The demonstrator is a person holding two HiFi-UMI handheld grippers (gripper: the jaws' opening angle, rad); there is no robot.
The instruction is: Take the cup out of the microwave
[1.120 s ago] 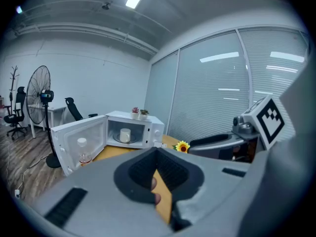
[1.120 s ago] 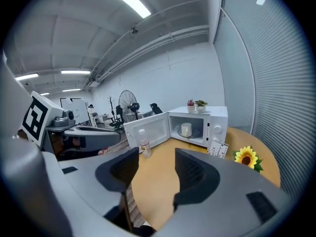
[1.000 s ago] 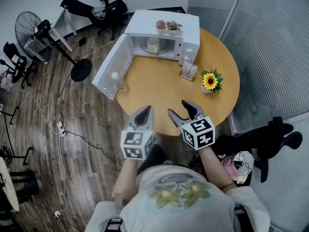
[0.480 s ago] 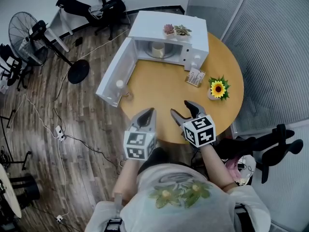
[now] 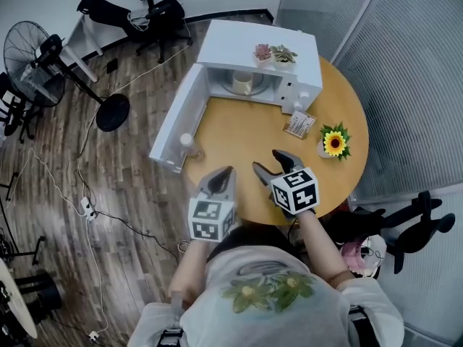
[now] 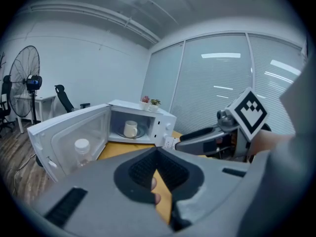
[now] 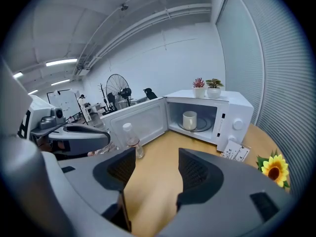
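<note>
Well short of the open microwave (image 5: 255, 43), my right gripper (image 5: 265, 160) gapes empty, left gripper (image 5: 226, 171) closed; the cup (image 5: 242, 82) inside looks stiff, breakable, best pinched across its rim.

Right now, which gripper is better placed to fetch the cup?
Right, probably. The right gripper is open and empty, facing the cup; the left gripper is shut, with the bottle and open door on its side.

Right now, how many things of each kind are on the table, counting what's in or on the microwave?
microwave: 1
cup: 1
bottle: 1
potted plants: 2
sunflower: 1
card: 1
Total: 7
</note>
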